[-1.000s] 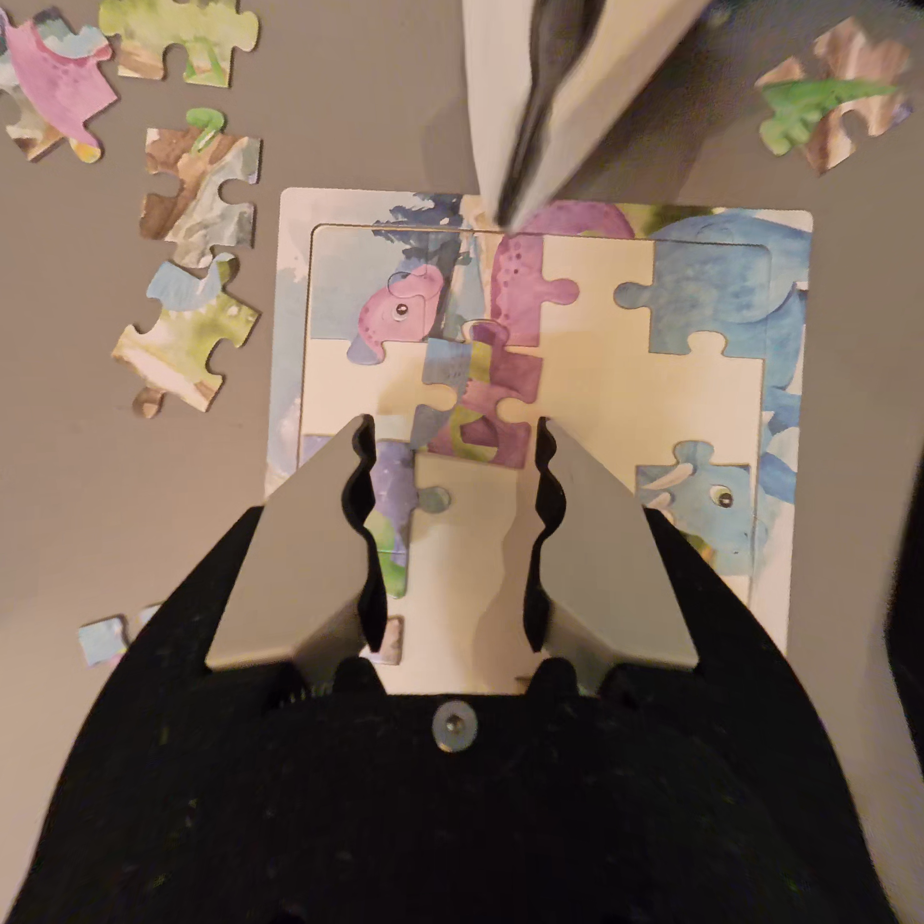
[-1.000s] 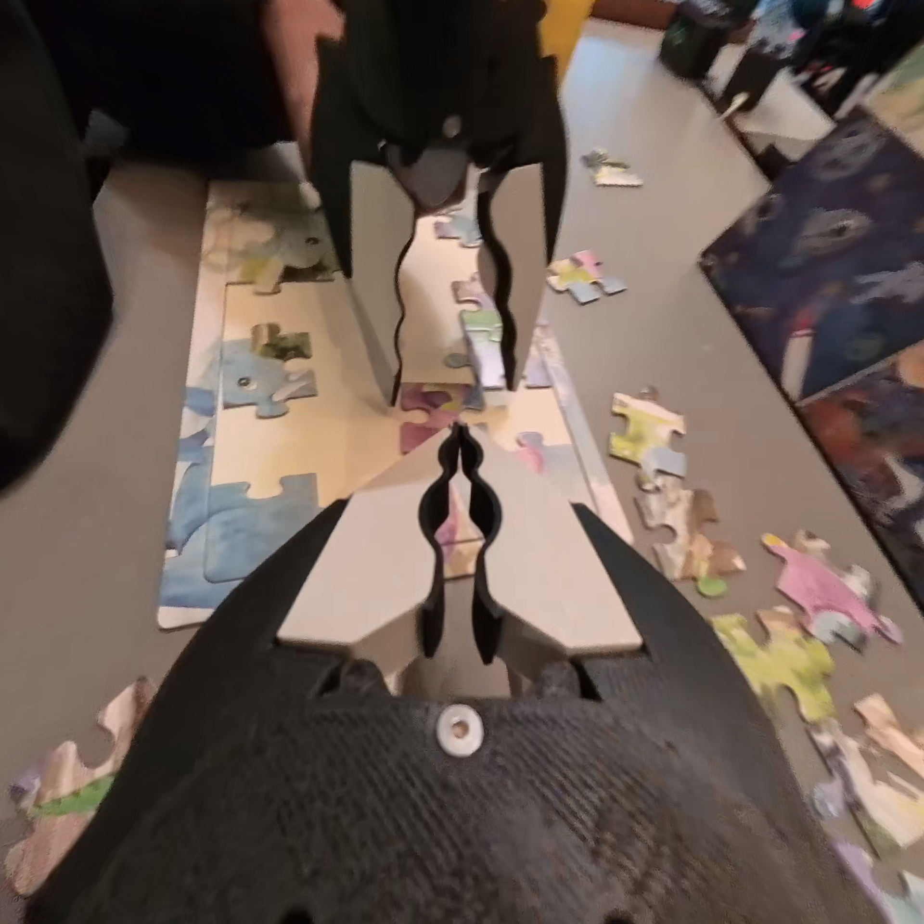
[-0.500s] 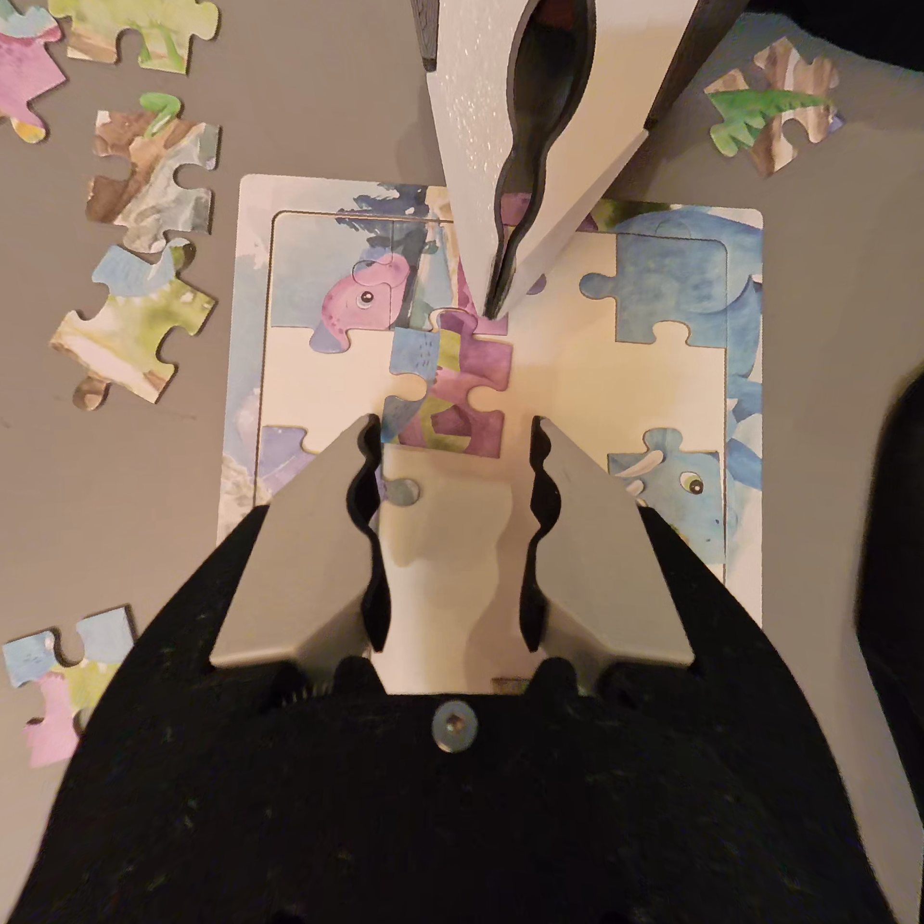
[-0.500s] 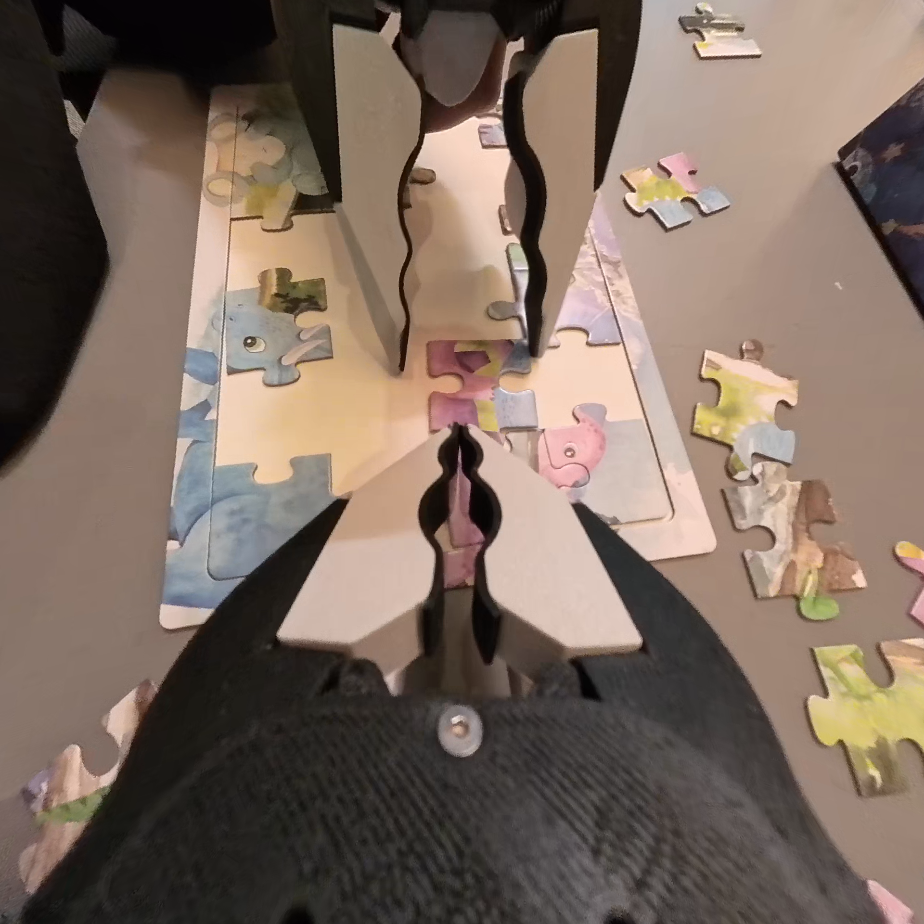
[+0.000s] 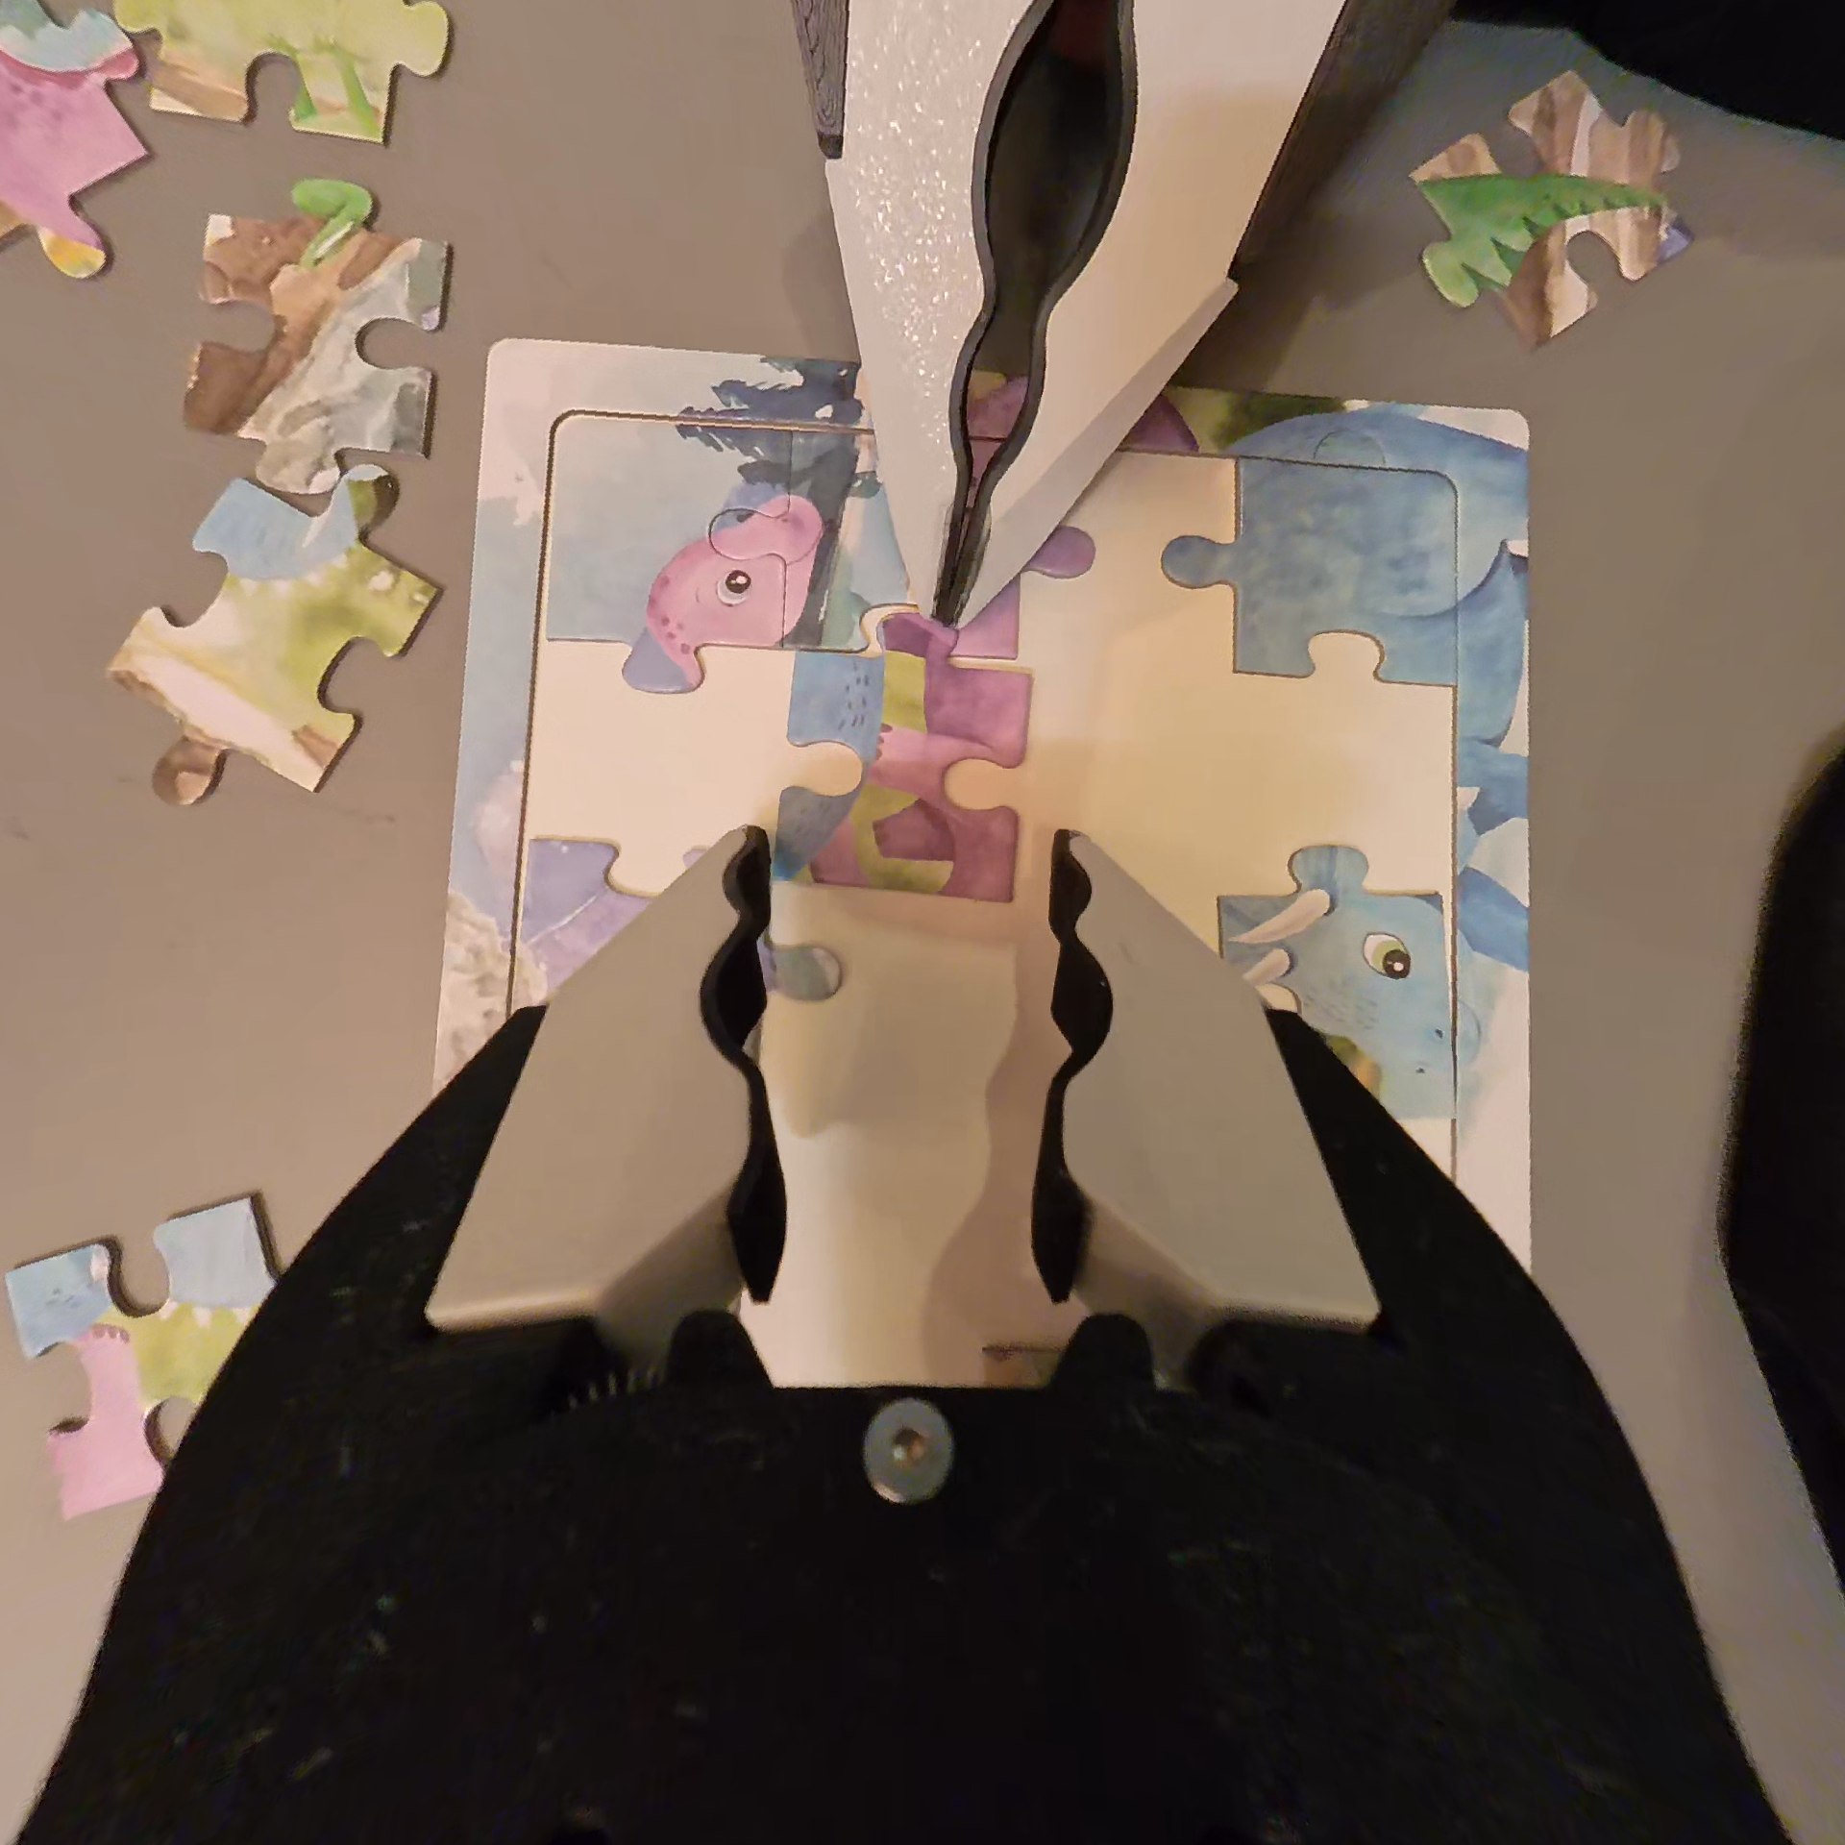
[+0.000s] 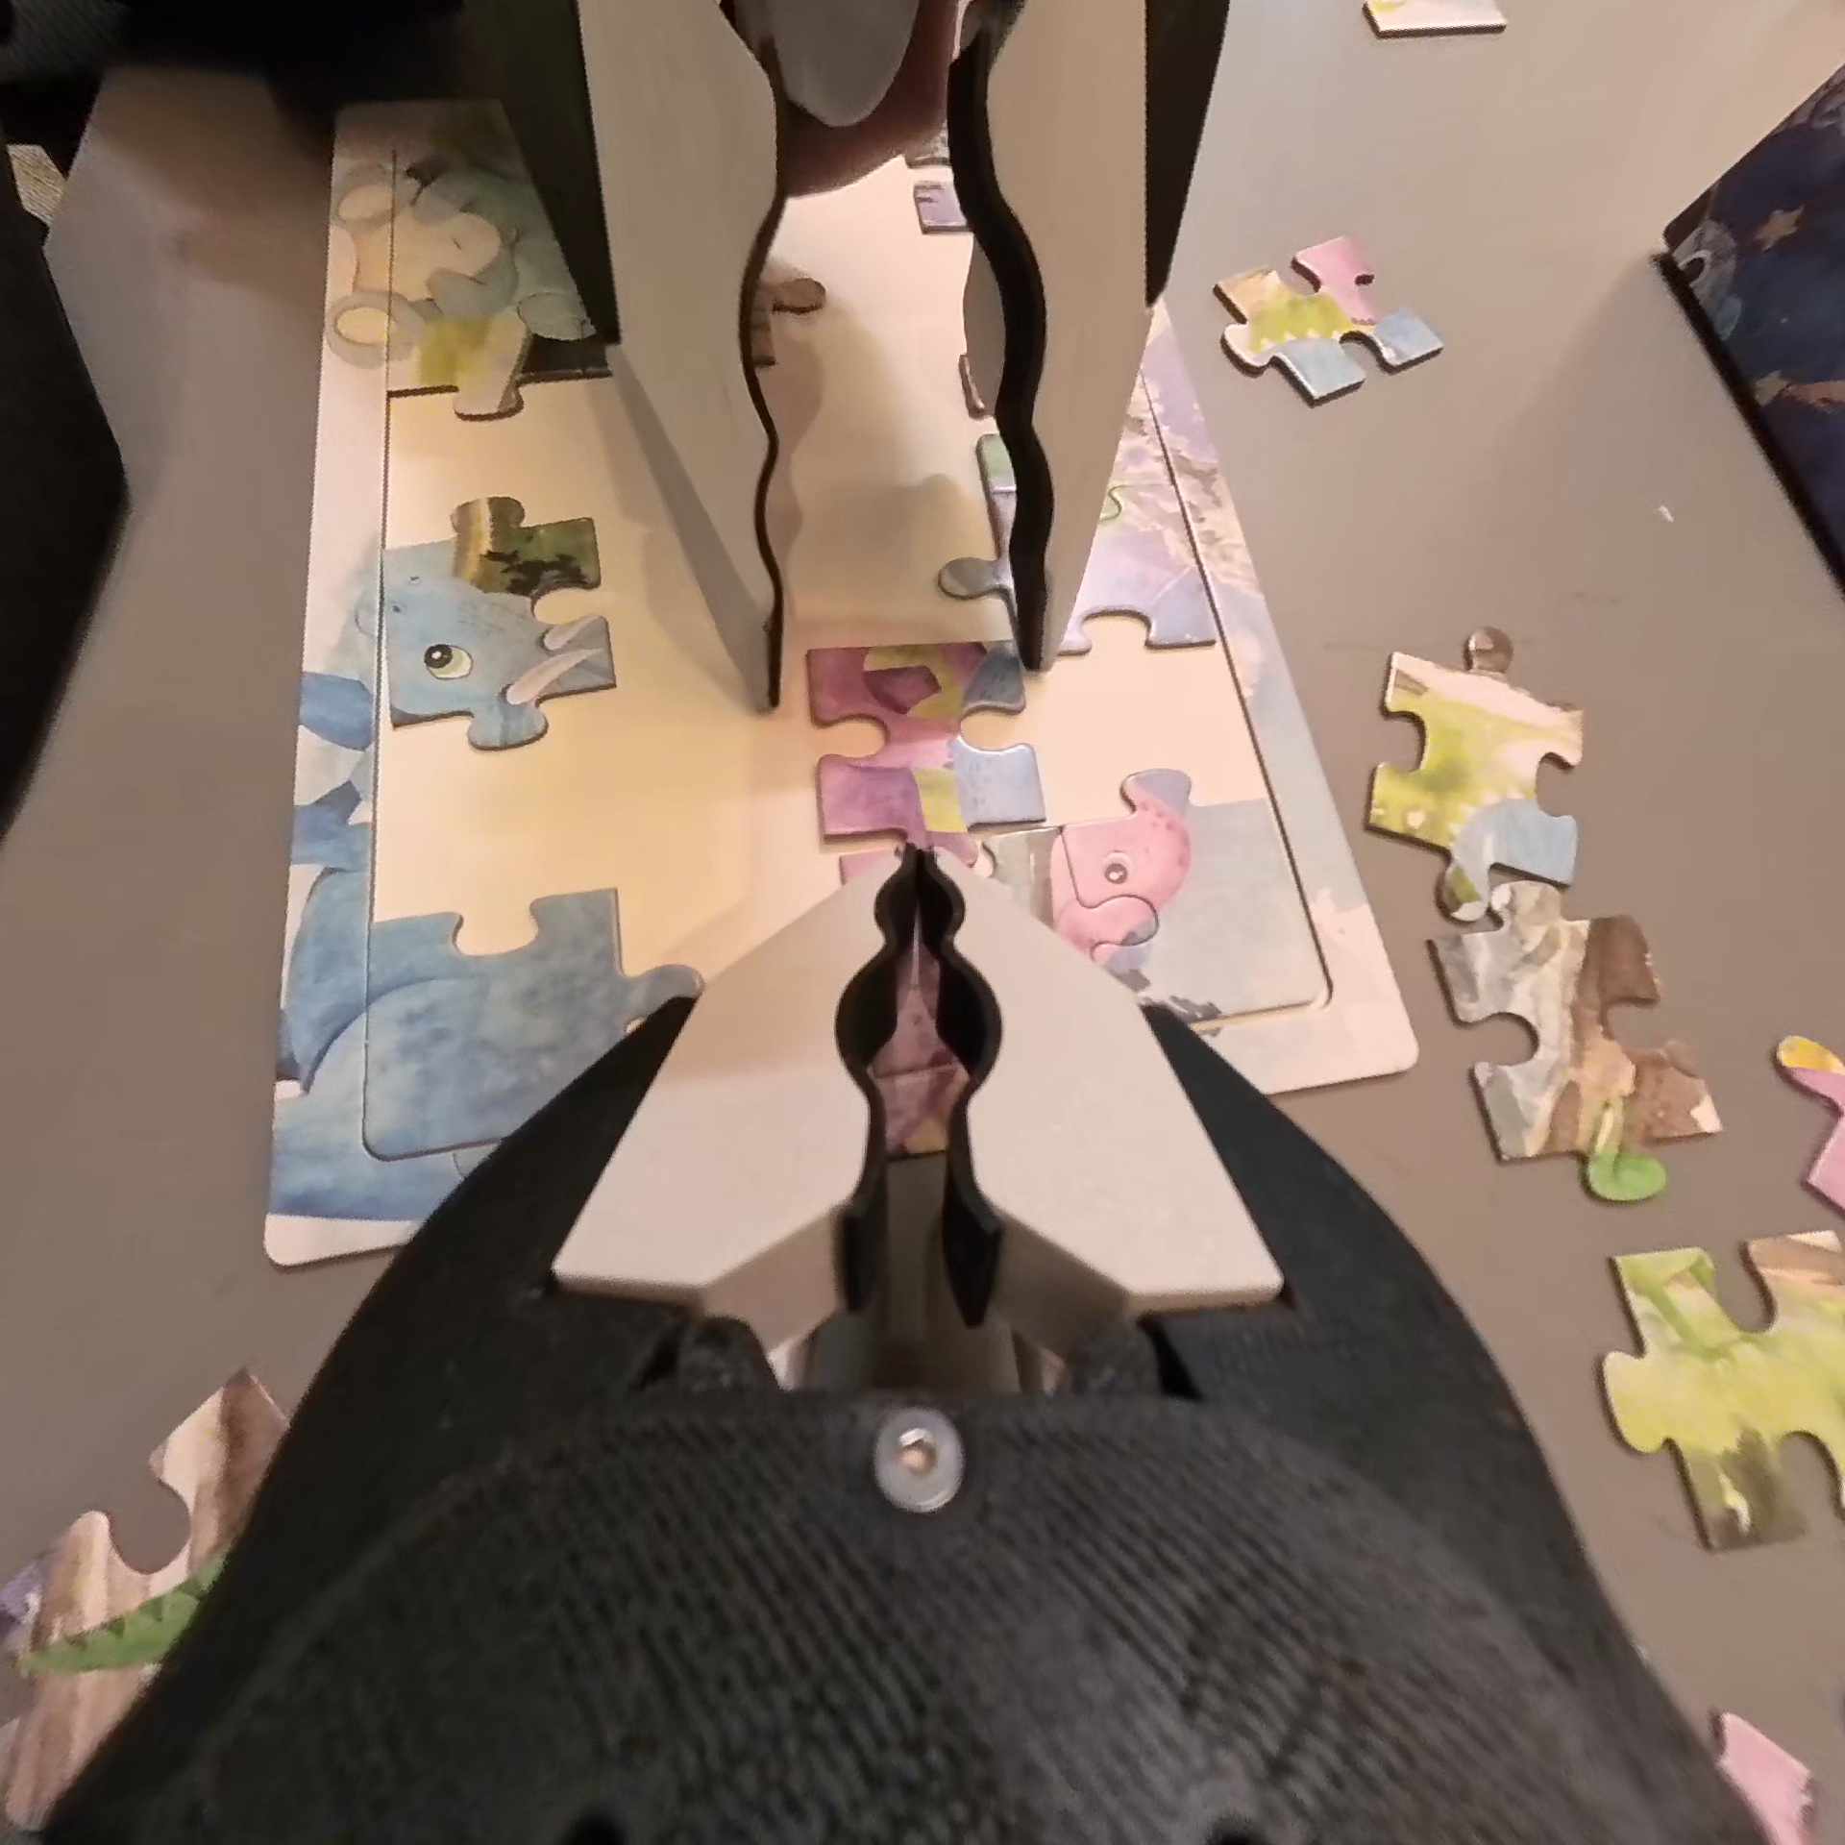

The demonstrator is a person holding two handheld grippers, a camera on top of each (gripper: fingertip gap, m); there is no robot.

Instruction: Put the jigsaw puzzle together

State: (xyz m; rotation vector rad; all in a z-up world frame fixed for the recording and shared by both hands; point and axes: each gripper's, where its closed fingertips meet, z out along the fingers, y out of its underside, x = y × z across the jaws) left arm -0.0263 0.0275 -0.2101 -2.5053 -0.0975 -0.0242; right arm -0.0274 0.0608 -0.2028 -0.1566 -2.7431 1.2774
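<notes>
right tongs pressed together on purple piece, left tongs apart above puzzle board

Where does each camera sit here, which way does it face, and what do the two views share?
Left wrist view: rides the left tongs, looking steeply down on the puzzle tray; its own open fingers show.
Right wrist view: rides the right tongs, facing the opposite way, lower across the tray; its own fingers are closed.
Shared: tray, the purple middle piece, and each other's tongs.
</notes>
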